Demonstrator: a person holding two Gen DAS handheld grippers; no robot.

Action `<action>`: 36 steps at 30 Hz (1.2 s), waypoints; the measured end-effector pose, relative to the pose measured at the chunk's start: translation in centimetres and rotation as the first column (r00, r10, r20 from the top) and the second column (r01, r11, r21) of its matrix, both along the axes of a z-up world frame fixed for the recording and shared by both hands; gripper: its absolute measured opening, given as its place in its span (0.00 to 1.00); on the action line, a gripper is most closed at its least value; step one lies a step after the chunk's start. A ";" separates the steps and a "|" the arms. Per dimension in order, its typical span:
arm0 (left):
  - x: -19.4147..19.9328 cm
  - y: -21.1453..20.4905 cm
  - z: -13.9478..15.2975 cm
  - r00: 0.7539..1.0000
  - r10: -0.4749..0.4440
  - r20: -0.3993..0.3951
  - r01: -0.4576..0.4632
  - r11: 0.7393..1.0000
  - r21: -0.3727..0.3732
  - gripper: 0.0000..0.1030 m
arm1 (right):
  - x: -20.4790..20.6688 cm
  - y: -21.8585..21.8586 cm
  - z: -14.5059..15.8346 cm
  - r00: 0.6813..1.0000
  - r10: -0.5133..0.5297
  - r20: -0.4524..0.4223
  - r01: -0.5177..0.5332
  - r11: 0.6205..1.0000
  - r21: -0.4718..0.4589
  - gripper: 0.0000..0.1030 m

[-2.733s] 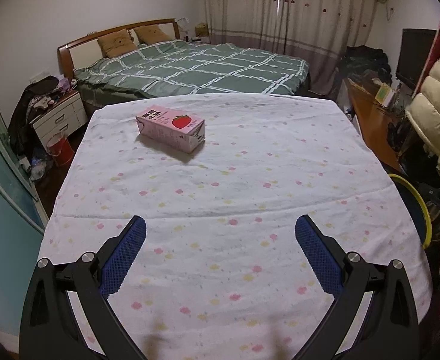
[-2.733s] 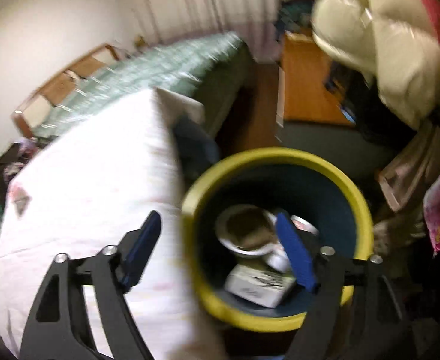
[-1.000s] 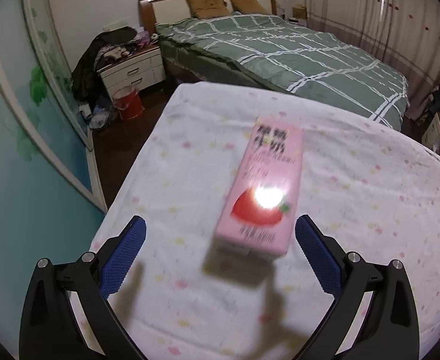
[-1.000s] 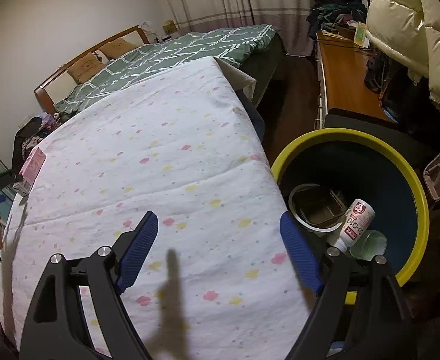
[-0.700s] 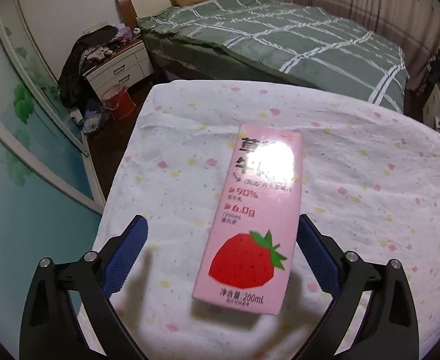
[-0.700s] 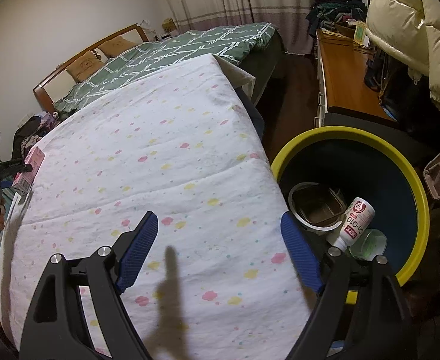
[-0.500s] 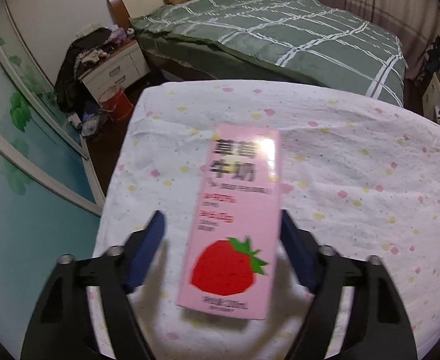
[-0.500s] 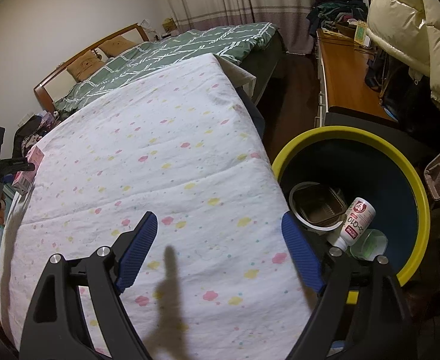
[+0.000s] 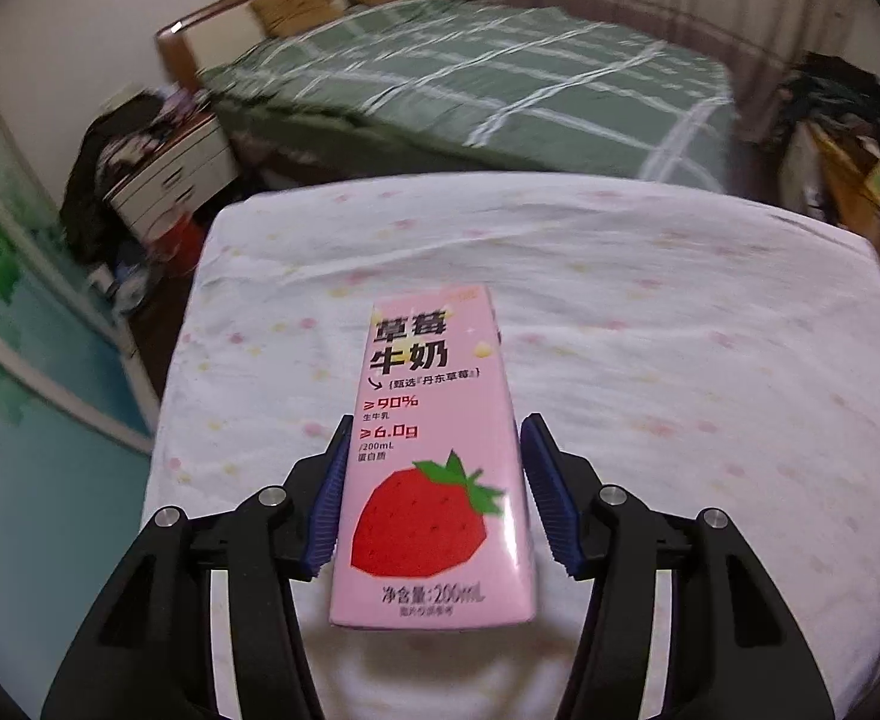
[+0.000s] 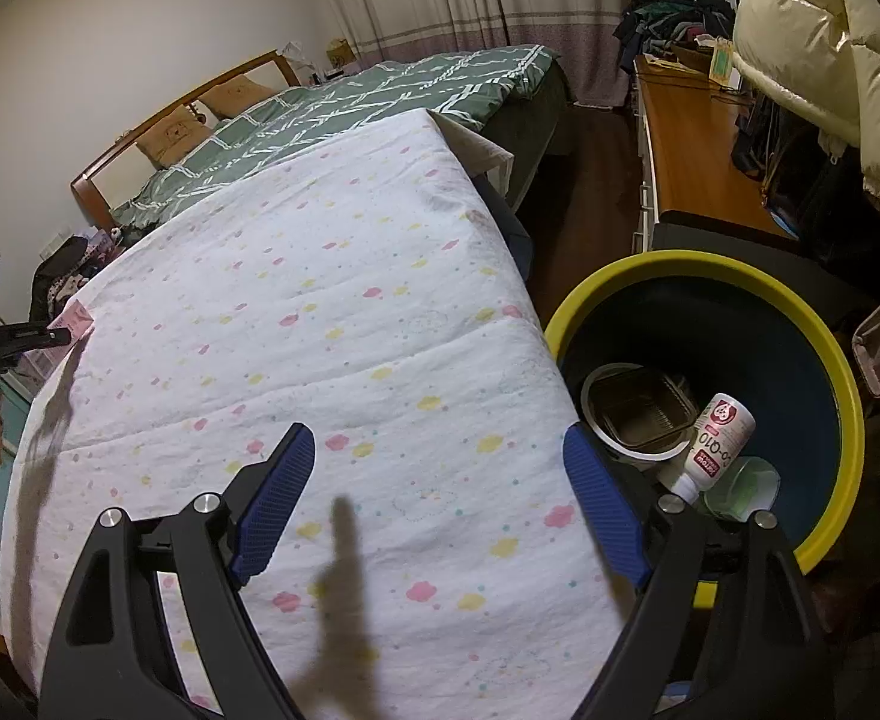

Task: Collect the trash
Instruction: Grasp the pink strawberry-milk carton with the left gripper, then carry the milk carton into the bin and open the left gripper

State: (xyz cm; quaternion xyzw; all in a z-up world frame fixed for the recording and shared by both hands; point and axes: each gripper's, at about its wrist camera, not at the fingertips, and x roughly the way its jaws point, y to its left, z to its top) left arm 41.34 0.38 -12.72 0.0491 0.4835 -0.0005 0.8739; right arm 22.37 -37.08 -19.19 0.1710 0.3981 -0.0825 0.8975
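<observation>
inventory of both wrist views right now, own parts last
carton: 1, pink with strawberry, between the left tool's pads at the table's left edge
table: 1, white dotted cloth
bin: 1, yellow rim, dark blue inside, right of table
bottle: 1, white, in bin
tub: 1, white rim, in bin
cup: 1, pale green, in bin
bed: 1, green check cover, behind table
nightstand: 1, white, left of bed
jacket: 1, cream, top right
left tool: black, blue pads, jaws just been closing around carton
right tool: open, empty, over table
</observation>
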 end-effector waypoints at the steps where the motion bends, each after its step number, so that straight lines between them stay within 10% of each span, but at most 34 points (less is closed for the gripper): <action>1: -0.8 -0.7 0.6 1.000 -0.022 0.012 0.022 1.000 -0.006 0.53 | 0.0 -0.1 0.0 1.000 0.000 0.001 0.000 1.000 0.002 0.79; 16: -12.9 -15.1 6.4 0.916 -0.383 0.120 0.390 0.920 -0.031 0.53 | -6.0 -3.0 4.4 0.990 -0.036 0.134 0.043 0.998 -0.044 0.75; 36: -21.3 -43.6 4.3 0.629 -0.776 0.050 0.776 0.623 -0.102 0.53 | -17.1 -10.6 3.5 0.962 -0.260 0.082 0.266 0.960 -0.082 0.75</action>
